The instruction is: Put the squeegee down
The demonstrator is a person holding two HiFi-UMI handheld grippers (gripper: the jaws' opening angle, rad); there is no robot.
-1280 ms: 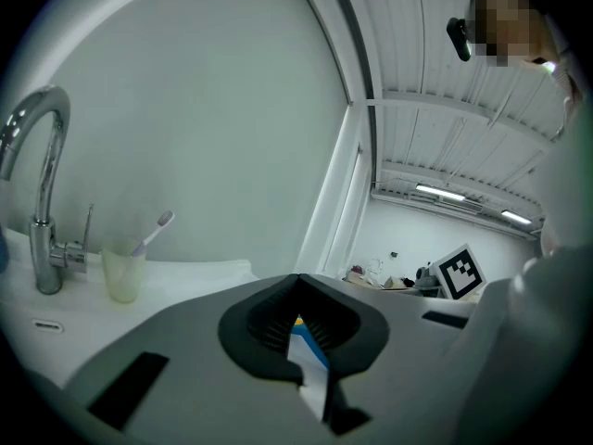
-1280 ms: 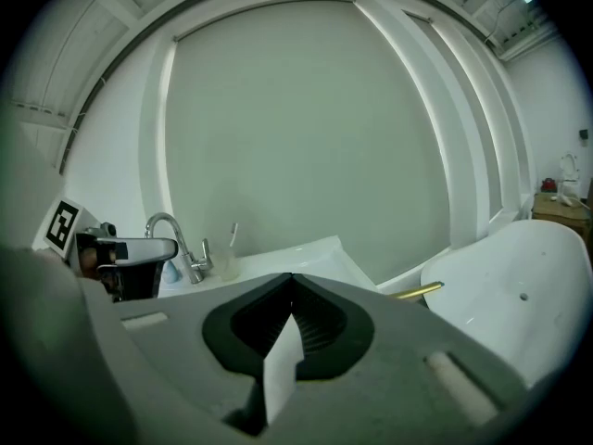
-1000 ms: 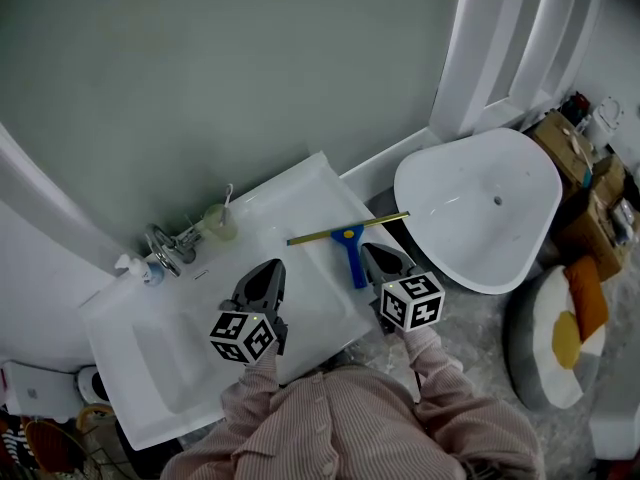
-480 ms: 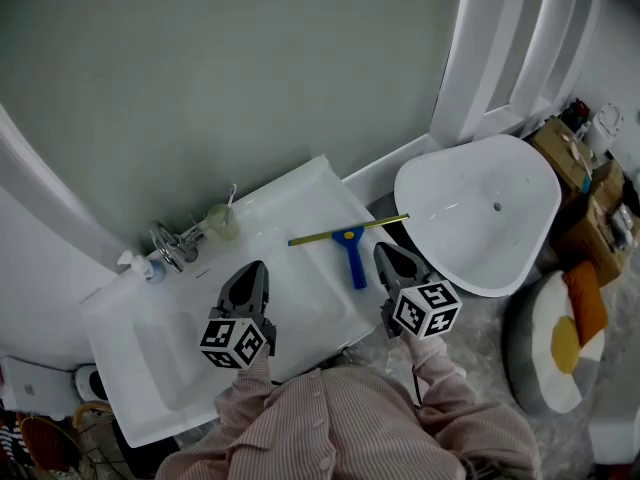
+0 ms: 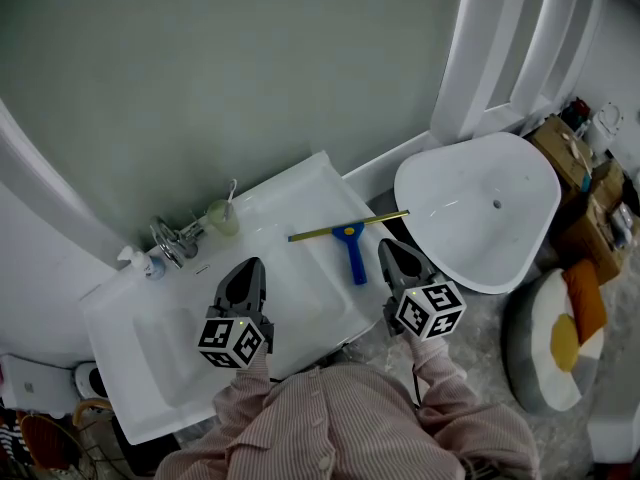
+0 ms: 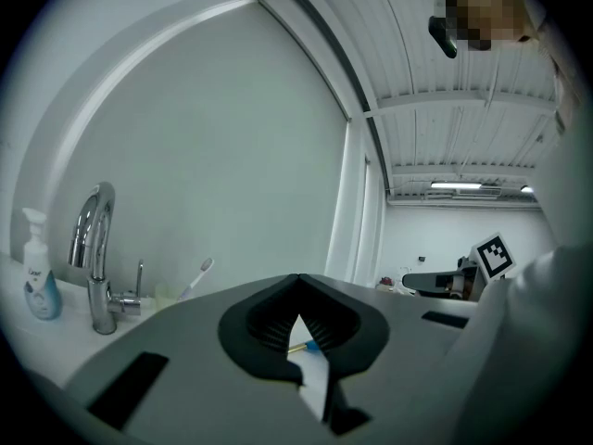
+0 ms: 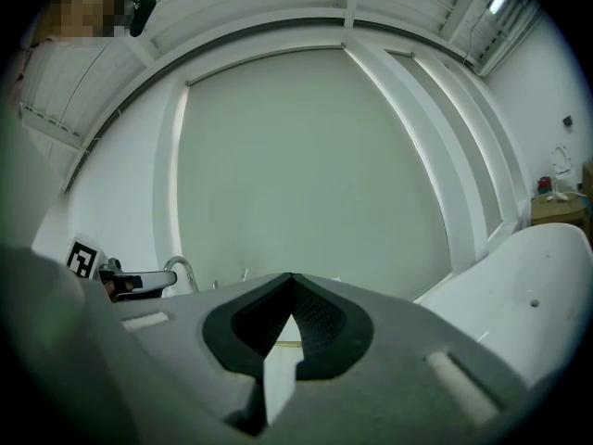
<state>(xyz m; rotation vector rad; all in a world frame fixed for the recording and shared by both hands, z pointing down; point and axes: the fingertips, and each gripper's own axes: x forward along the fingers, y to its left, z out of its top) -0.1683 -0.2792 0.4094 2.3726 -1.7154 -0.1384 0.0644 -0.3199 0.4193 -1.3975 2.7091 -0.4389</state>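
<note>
The squeegee (image 5: 350,241), with a blue handle and a thin yellow blade, lies flat on the white countertop (image 5: 300,298) near its right end. No gripper touches it. My right gripper (image 5: 391,249) hangs just right of the handle, jaws shut and empty. My left gripper (image 5: 247,266) hovers over the counter's middle, left of the squeegee, also shut with nothing between its jaws. In the left gripper view the jaws (image 6: 298,282) meet at their tips, and a bit of the squeegee (image 6: 307,347) shows through the gap behind them. The right gripper view shows its jaws (image 7: 293,280) closed too.
A chrome faucet (image 5: 170,240), a soap bottle (image 5: 138,264) and a cup with a toothbrush (image 5: 222,218) line the counter's back edge. The sink basin (image 5: 165,353) is at the left. A white bathtub (image 5: 480,208) stands at the right, with a cushion (image 5: 565,338) and boxes (image 5: 590,183) beyond.
Both grippers have drawn back from the squeegee toward the person, the left one also shifting left. The squeegee has stayed put on the counter.
</note>
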